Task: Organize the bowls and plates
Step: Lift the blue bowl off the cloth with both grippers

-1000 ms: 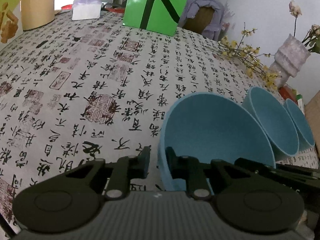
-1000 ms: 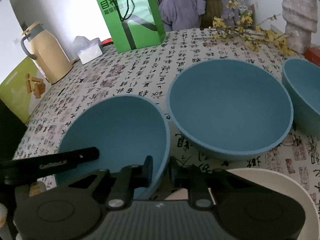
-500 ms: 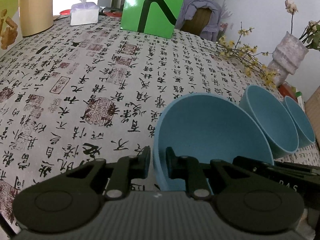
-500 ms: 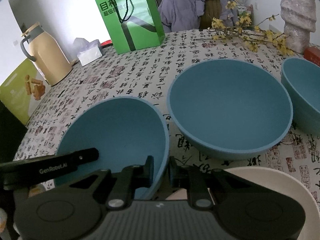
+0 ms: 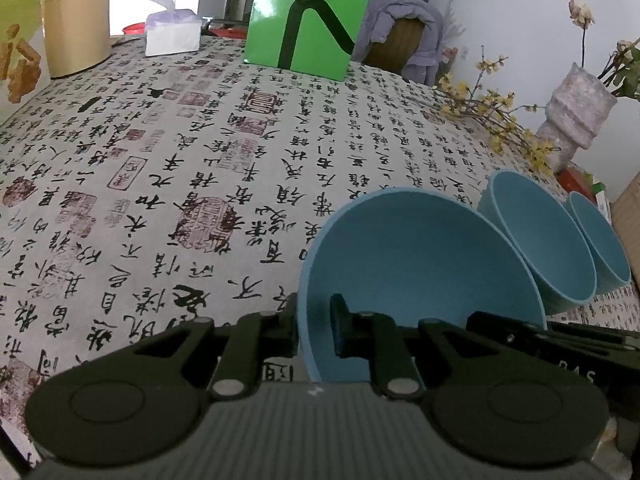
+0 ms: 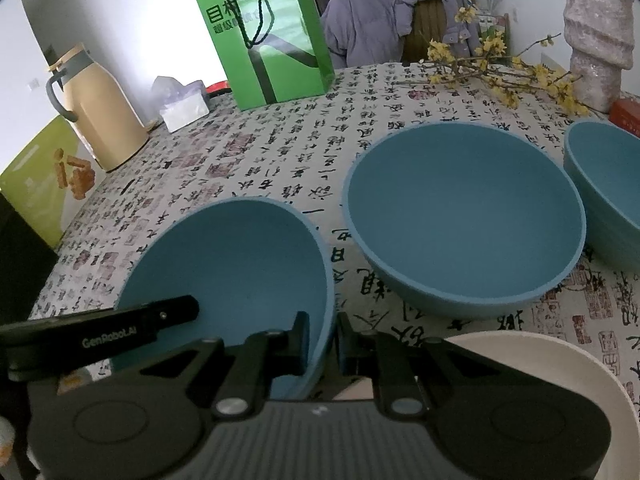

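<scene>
Tilted matte blue bowl [image 5: 420,264] pinched at opposite rims: left gripper [image 5: 314,330] and right gripper [image 6: 322,346] both clamped on rim. On calligraphy-print tablecloth [image 5: 200,168], just beside 2nd blue bowl [image 6: 464,216]; white plate [image 6: 560,364] nr right.

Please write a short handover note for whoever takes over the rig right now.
Left tool: shut on the left rim of the near blue bowl, one finger inside, one outside.
Right tool: shut on the same bowl's right rim; the bowl sits tilted between the two.
Middle blue bowl and far blue bowl stand apart on the tablecloth; a white plate lies at the near right.
Done: the near bowl is gripped; nothing is stacked.
Left: probably nest the held bowl into the middle one, add the third, then sort the plate.
</scene>
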Demonstrator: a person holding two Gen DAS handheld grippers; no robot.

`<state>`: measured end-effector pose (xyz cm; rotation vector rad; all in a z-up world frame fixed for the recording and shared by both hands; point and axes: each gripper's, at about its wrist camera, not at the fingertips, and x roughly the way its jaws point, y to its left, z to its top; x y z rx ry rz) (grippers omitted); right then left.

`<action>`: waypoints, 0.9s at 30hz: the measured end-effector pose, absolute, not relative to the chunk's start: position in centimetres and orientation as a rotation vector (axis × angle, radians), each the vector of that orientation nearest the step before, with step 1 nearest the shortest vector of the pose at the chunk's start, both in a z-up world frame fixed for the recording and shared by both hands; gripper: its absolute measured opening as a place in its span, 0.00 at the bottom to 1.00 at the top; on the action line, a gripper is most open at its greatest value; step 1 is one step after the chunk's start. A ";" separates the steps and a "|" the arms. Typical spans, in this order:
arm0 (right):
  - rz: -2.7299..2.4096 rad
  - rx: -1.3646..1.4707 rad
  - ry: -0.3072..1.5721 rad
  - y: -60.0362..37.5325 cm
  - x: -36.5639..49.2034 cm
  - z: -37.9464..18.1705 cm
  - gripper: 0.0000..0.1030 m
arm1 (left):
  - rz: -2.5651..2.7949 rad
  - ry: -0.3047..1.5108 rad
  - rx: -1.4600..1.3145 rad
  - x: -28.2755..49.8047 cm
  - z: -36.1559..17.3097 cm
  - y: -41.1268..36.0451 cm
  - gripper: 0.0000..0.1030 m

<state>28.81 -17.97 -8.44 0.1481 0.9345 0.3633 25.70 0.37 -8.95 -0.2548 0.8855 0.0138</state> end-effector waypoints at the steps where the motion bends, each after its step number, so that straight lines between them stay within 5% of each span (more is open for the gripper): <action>1: 0.364 0.146 0.932 -17.9 28.7 -8.4 0.12 | 0.017 0.884 -0.256 25.6 -8.9 0.4 0.15; 27: 0.435 0.158 0.892 -14.9 25.1 -5.3 0.12 | 0.094 0.789 -0.293 19.8 -4.9 3.9 0.15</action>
